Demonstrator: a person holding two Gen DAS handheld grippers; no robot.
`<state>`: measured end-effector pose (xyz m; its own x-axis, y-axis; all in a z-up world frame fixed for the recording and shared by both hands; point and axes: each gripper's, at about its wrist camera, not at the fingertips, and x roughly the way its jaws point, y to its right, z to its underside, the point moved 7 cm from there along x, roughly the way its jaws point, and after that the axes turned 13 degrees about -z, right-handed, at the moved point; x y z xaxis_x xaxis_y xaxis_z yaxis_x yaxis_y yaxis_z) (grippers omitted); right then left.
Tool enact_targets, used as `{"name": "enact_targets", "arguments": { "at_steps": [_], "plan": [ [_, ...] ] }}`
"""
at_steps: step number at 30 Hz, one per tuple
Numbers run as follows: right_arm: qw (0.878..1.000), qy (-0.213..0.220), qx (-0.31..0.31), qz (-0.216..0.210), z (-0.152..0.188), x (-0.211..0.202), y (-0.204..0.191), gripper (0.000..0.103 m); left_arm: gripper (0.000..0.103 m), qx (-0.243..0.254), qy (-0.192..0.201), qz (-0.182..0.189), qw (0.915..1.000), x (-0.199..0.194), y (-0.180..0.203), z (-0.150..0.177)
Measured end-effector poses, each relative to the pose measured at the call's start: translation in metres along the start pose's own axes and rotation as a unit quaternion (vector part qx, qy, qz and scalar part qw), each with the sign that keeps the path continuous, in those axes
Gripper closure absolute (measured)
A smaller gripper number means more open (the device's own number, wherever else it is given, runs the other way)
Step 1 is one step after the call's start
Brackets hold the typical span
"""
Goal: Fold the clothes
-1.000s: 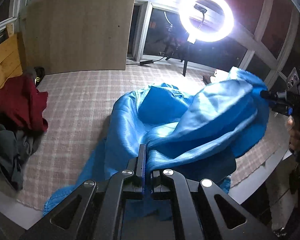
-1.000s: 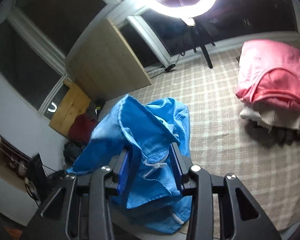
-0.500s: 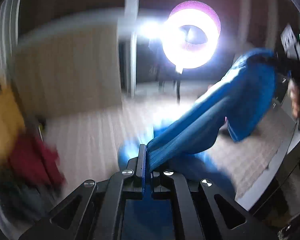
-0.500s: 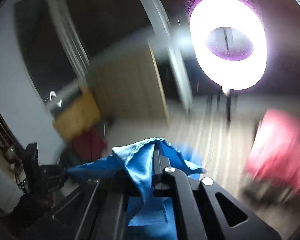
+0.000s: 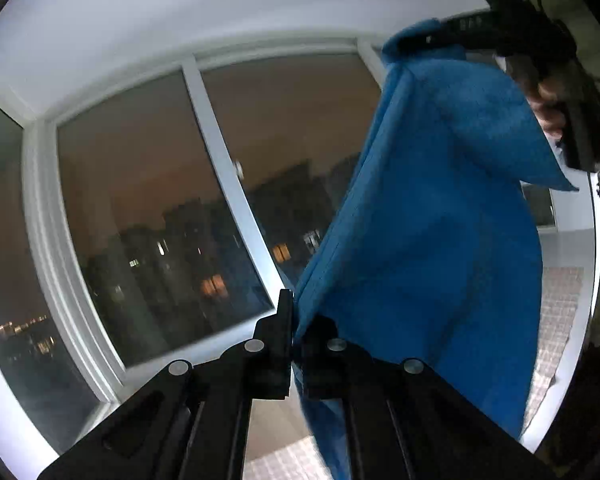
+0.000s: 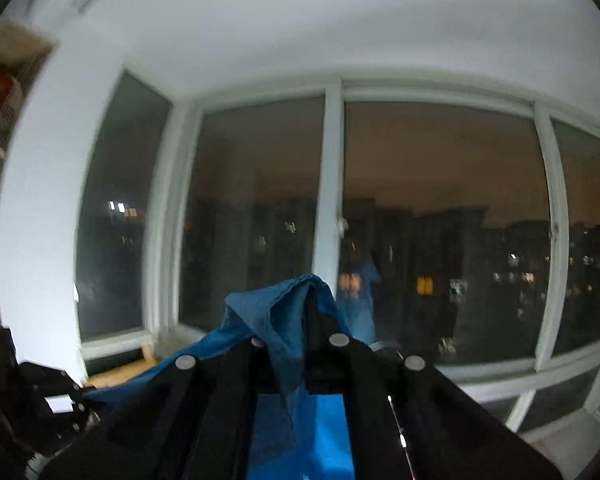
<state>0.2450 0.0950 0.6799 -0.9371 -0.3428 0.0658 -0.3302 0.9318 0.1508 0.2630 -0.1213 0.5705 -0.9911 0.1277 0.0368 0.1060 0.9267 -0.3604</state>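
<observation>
A blue garment (image 5: 432, 240) hangs in the air before a wall of night-dark windows (image 5: 148, 216), pinched at two points by a pair of handheld grippers. In the left wrist view, the left gripper (image 5: 293, 312) sits at lower centre of the frame, its two black fingers drawn together and clamped on an edge of the cloth, which rises from there in a taut seam toward the upper right. At the top right of that same frame the right gripper (image 5: 410, 42) bites the garment's upper corner, with a person's hand (image 5: 546, 110) wrapped round its handle just below and to the right; the fabric drapes down from that corner and fills most of the right half of the picture, its lower hem running out of frame at the bottom. A strip of checked floor covering (image 5: 560, 312) shows at the lower right edge. In the right wrist view, the right gripper (image 6: 306, 300) holds lower centre, fingers closed tight on a peaked fold of the blue cloth, which spills left and down across the black linkage. The left gripper's body (image 6: 52, 392) is dimly visible at the lower left. Lit apartment blocks (image 6: 424, 284) glow beyond the glass, and a faint blue reflection of the garment shows in the pane just right of the white window post (image 6: 330, 184).
</observation>
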Motion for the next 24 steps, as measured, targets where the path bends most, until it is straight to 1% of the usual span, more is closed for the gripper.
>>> {"name": "enact_targets", "arguments": {
  "at_steps": [1, 3, 4, 6, 7, 8, 10, 14, 17, 19, 22, 24],
  "plan": [
    [1.000, -0.014, -0.009, 0.006, 0.004, 0.001, -0.006, 0.102, 0.101, -0.005, -0.005, 0.006, 1.0000, -0.005, -0.004, 0.004],
    [0.998, -0.052, -0.028, 0.020, 0.016, 0.006, -0.018, 0.102, 0.100, -0.007, -0.028, 0.013, 0.9995, -0.005, -0.011, 0.018],
    [0.998, -0.054, -0.021, 0.013, 0.018, 0.004, -0.020, 0.102, 0.100, -0.004, -0.035, 0.009, 0.9993, -0.005, -0.014, 0.026],
    [0.999, -0.051, 0.002, -0.009, 0.021, -0.002, -0.022, 0.102, 0.100, -0.006, -0.036, 0.008, 0.9993, -0.008, -0.018, 0.031],
    [0.999, -0.052, -0.001, -0.003, 0.023, -0.003, -0.023, 0.102, 0.100, -0.008, -0.035, 0.010, 0.9993, -0.010, -0.019, 0.031],
    [0.998, -0.056, -0.013, 0.010, 0.026, -0.002, -0.024, 0.102, 0.100, -0.008, -0.033, 0.007, 0.9994, -0.011, -0.021, 0.031],
    [0.998, -0.059, -0.024, 0.022, 0.031, 0.001, -0.028, 0.102, 0.101, 0.002, -0.034, -0.004, 0.9994, -0.008, -0.024, 0.029],
    [0.997, -0.066, -0.024, 0.023, 0.039, 0.010, -0.025, 0.102, 0.100, 0.016, -0.046, -0.014, 0.9987, 0.012, -0.030, 0.028],
    [0.996, -0.077, -0.026, 0.034, 0.053, 0.036, -0.013, 0.102, 0.100, 0.037, -0.059, -0.029, 0.9971, 0.039, -0.029, 0.032],
    [0.995, -0.093, -0.025, 0.040, 0.074, 0.063, 0.001, 0.102, 0.100, 0.044, -0.074, -0.033, 0.9957, 0.065, -0.024, 0.037],
    [0.992, -0.118, -0.022, 0.048, 0.109, 0.103, 0.022, 0.102, 0.100, 0.053, -0.107, -0.033, 0.9923, 0.115, -0.014, 0.060],
    [0.988, -0.139, -0.022, 0.055, 0.137, 0.134, 0.040, 0.102, 0.100, 0.055, -0.135, -0.028, 0.9889, 0.159, -0.002, 0.085]
  ]
}}
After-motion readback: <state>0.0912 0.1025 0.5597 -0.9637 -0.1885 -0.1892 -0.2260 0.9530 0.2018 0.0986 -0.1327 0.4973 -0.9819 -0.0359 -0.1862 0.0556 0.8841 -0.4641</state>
